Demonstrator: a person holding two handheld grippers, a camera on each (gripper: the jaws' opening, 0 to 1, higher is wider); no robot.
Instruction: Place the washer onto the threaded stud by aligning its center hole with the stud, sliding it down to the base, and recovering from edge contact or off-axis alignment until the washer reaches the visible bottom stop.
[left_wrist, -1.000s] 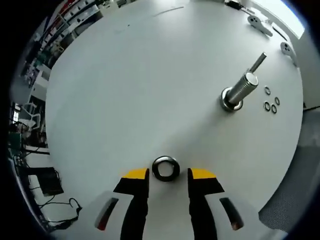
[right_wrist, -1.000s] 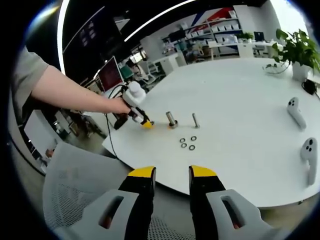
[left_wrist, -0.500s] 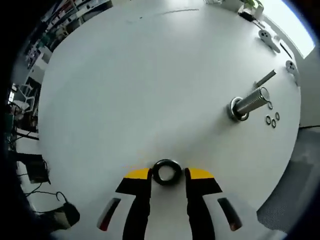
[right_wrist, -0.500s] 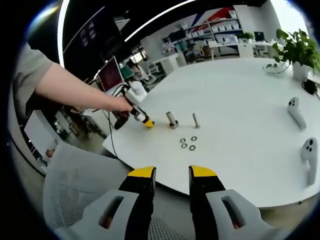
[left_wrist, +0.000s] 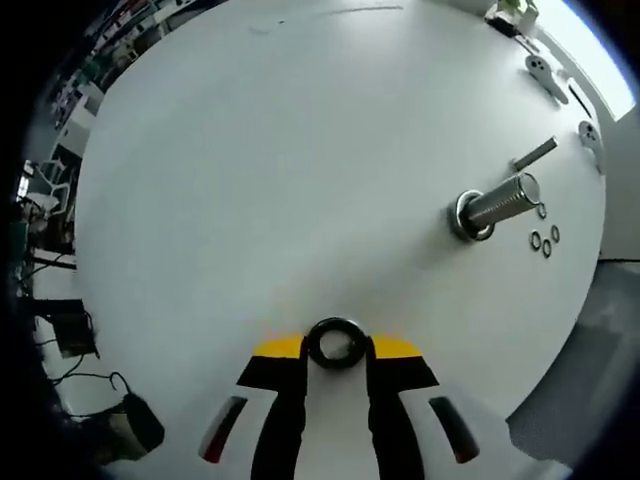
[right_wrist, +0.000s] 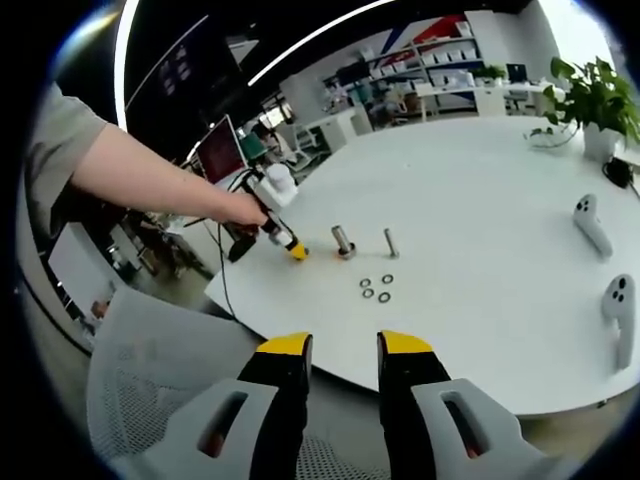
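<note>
Left tool (left_wrist: 335, 352) pinching the washer (left_wrist: 335, 343) flat against the white table (left_wrist: 260, 170), jaws tight on both sides of the ring. Well apart from the threaded stud (left_wrist: 490, 205), with three small rings (left_wrist: 543, 240) just beside that stud and a thin bolt (left_wrist: 535, 153) near it. Right tool (right_wrist: 343, 352) spread, holding nothing, off the table edge, far from the stud.
</note>
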